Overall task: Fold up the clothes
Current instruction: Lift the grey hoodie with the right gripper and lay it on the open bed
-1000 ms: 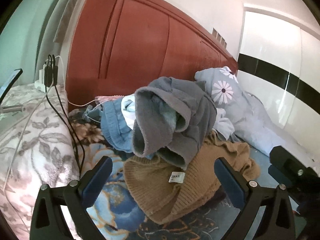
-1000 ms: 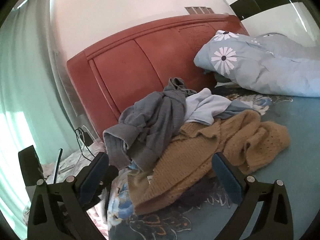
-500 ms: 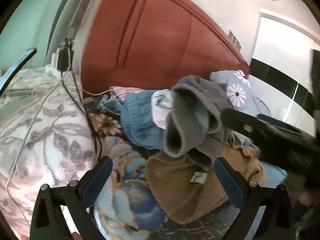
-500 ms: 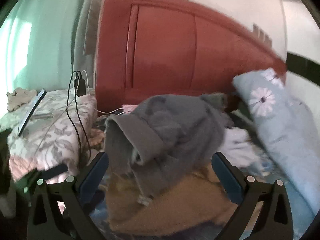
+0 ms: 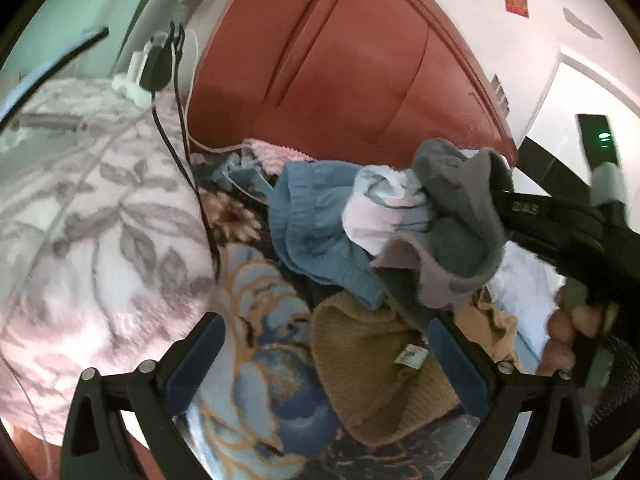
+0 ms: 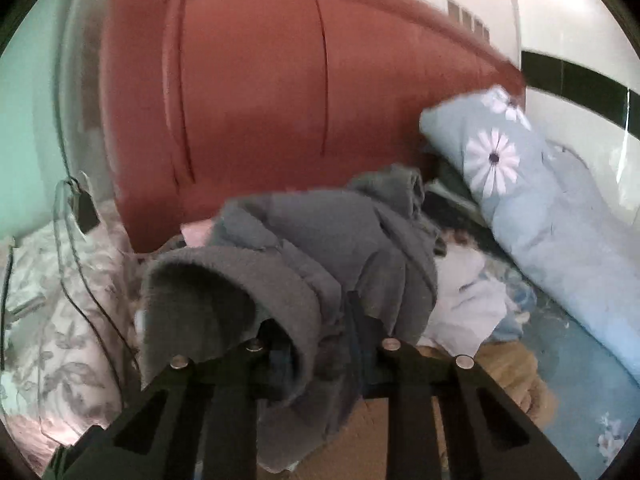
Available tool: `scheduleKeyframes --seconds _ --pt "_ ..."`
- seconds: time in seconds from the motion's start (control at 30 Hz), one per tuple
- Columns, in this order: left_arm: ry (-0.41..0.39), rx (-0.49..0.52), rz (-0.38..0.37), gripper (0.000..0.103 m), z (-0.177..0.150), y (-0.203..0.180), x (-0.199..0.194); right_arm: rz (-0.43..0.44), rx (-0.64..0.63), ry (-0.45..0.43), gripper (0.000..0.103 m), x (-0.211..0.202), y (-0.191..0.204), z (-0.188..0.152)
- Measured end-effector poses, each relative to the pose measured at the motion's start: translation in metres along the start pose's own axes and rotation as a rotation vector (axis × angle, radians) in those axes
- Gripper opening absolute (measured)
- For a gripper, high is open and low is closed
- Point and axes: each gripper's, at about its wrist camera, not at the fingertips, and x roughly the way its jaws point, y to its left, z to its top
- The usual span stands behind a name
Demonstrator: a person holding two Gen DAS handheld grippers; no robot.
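Note:
A heap of clothes lies on the bed: a grey sweatshirt [image 6: 320,240] on top, a tan knitted sweater [image 6: 508,376] under it, a blue knit garment [image 5: 312,224] and a pale cloth [image 5: 388,204]. My right gripper [image 6: 320,344] is closing its jaws, with a bunched fold of the grey sweatshirt [image 5: 460,216] pinched between them. In the left wrist view that right gripper [image 5: 500,200] reaches in from the right, with a hand [image 5: 568,340] on its handle. My left gripper [image 5: 326,340] stands open and empty just above the tan sweater [image 5: 368,368].
A red headboard [image 6: 256,100] stands behind the heap. A floral pillow [image 5: 80,208] with black and white cables [image 5: 184,152] lies to the left. A pale blue quilt with daisies [image 6: 540,208] lies to the right, on the blue flowered bedsheet [image 5: 272,392].
The right gripper swung in over the heap and its wide jaws closed on the grey sweatshirt. It came into the left wrist view. The left gripper rolled and edged closer, still open.

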Motion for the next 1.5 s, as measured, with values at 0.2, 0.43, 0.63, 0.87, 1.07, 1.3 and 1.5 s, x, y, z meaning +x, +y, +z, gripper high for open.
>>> scheduleKeyframes --seconds 0.2,0.43,0.63,0.87,1.07,1.3,1.5 --pt "-0.005 0.102 -0.001 0.103 -0.006 -0.019 0.001 0.037 0.129 -0.045 0.008 -0.033 -0.037 0.021" --pt "0.022 0.144 -0.06 0.103 -0.012 -0.037 0.002 0.035 0.279 -0.165 0.007 -0.121 -0.114 0.049" --pt "0.019 0.244 -0.097 0.103 -0.021 -0.06 -0.003 0.071 0.437 -0.275 0.007 -0.168 -0.15 0.04" --pt "0.033 0.321 -0.106 0.103 -0.028 -0.076 -0.008 0.007 0.434 -0.389 0.007 -0.246 -0.171 0.074" --pt "0.033 0.3 -0.142 0.103 -0.026 -0.076 -0.016 -0.129 0.353 -0.476 0.007 -0.353 -0.185 0.063" --pt "0.101 0.274 -0.245 0.103 -0.035 -0.09 -0.017 -0.315 0.386 -0.461 0.008 -0.477 -0.213 -0.023" --pt "0.131 0.389 -0.284 0.103 -0.062 -0.125 -0.021 -0.531 0.462 -0.409 0.008 -0.56 -0.246 -0.124"
